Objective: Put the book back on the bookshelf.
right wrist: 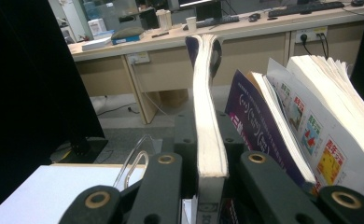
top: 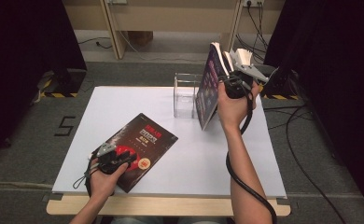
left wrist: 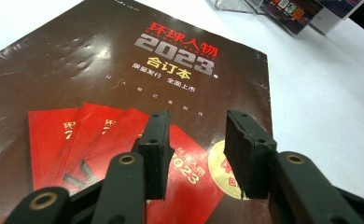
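Note:
A dark brown magazine (top: 140, 144) with red panels and "2023" on its cover (left wrist: 124, 70) lies flat at the near left of the white table (top: 194, 158). My left gripper (top: 129, 158) hovers over its near corner, jaws open and nothing between them (left wrist: 196, 121). At the far right my right gripper (top: 226, 80) is raised and shut on a thick purple-covered book (top: 208, 88), its pads clamping the page edge (right wrist: 209, 121). The book hangs tilted, with its lower corner close to the table. Two more books (right wrist: 306, 121) fan out beside it; I cannot tell what holds them.
A clear acrylic stand (top: 185, 95) sits at the back middle of the table, just left of the lifted book. Black cables (top: 306, 140) trail on the floor at the right. A wooden desk (top: 171, 18) stands beyond the table, and dark curtains flank both sides.

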